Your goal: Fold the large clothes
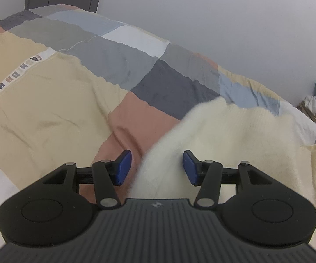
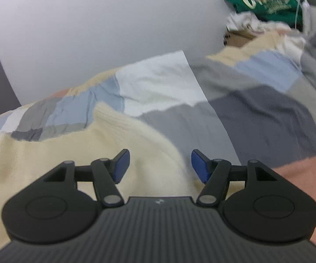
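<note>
A fluffy cream sweater (image 1: 230, 129) lies on a patchwork bedcover (image 1: 169, 81). My left gripper (image 1: 157, 167) hovers over the sweater's left edge. Its blue pads (image 1: 124, 167) stand apart, with fuzzy cloth between them but not pinched. In the right wrist view the same sweater (image 2: 70, 153) spreads to the left and under my right gripper (image 2: 160, 167). Those pads (image 2: 198, 167) are also wide apart, over the sweater's right edge, with no pad pressing on the cloth.
A beige garment (image 1: 37, 105) with a lettered strip lies flat on the bed's left side. A green garment (image 2: 267, 2) and crumpled white cloth top a cardboard box (image 2: 239, 36) past the bed's far corner. A pale wall (image 1: 223, 22) runs behind the bed.
</note>
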Tool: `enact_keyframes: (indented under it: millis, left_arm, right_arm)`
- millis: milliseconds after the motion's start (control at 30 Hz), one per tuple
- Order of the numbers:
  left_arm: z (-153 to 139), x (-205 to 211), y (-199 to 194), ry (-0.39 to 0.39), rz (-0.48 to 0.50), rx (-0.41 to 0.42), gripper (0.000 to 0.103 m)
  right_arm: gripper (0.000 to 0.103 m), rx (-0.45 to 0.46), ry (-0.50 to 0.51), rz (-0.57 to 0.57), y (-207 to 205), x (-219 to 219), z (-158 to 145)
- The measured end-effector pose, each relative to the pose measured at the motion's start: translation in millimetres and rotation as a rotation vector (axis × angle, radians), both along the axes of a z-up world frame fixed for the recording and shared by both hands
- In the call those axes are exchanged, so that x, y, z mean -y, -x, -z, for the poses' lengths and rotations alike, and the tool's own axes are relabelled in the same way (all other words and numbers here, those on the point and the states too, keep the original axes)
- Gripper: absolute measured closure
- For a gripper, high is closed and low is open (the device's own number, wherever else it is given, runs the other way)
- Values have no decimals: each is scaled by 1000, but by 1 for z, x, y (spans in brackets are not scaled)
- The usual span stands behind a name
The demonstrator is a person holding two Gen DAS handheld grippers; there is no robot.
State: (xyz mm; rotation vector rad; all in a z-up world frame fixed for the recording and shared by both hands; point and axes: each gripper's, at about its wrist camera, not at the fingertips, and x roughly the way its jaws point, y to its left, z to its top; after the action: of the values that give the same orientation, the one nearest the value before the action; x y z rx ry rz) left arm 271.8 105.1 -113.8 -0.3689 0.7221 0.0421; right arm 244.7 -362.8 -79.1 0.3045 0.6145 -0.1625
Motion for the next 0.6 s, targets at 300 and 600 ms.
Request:
enact_keyframes:
  millis: [300, 600]
  left_arm:
    - [-1, 1, 3, 0, 5, 18, 83]
    - [-6, -16, 4, 44, -39, 51, 94]
  right_arm:
    - [88, -14, -93, -34, 1, 5, 6]
    - [91, 63, -91, 39, 12, 18, -5]
